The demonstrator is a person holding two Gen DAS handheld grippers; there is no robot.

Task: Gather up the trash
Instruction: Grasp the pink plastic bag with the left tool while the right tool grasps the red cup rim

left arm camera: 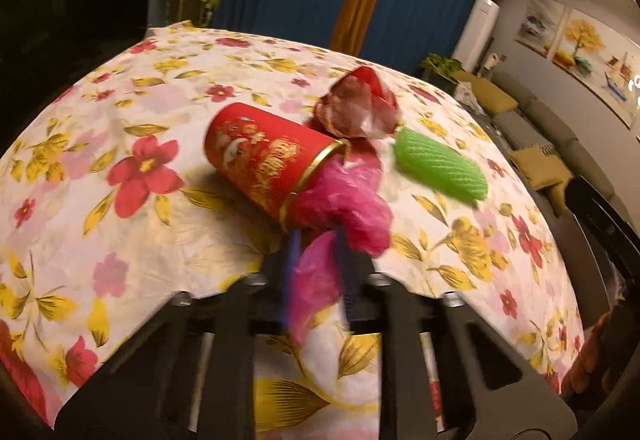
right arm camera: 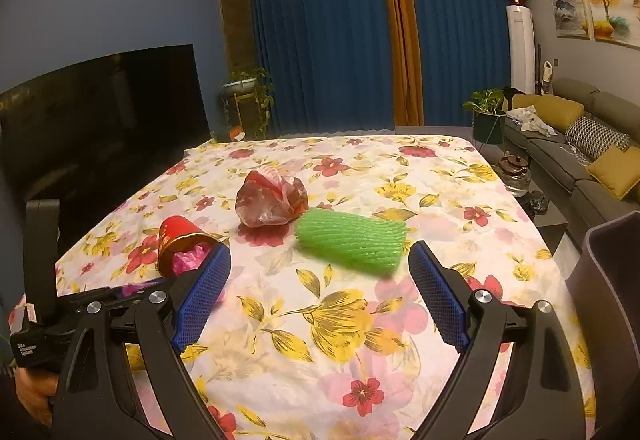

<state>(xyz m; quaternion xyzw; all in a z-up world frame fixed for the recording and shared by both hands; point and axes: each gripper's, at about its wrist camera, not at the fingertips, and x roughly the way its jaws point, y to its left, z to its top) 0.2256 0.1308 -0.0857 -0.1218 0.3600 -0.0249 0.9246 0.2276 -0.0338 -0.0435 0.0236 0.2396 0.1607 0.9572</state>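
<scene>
Currently, left gripper point(left arm camera: 316, 272): jaws pinched on crumpled magenta plastic bag point(left arm camera: 344, 207) spilling from the tipped red paper cup point(left arm camera: 264, 163).
Right gripper point(right arm camera: 320, 292): jaws wide apart, holding nothing.
Desk point(right arm camera: 400, 175): green foam net sleeve point(right arm camera: 350, 240), crumpled reddish plastic wrapper point(right arm camera: 272, 197) beside it.

Left claw point(left arm camera: 314, 272): pinching pink plastic bag point(left arm camera: 340, 215)
Red cup point(left arm camera: 266, 163): lying sideways on flowered counter point(left arm camera: 120, 119)
Green foam net point(left arm camera: 440, 167): lying right of cup

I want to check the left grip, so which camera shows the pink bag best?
Left wrist view: the pink bag sits close and central, spilling from the red cup and pinched in the left gripper. The right wrist view shows only a small patch inside the cup, behind a finger.
</scene>
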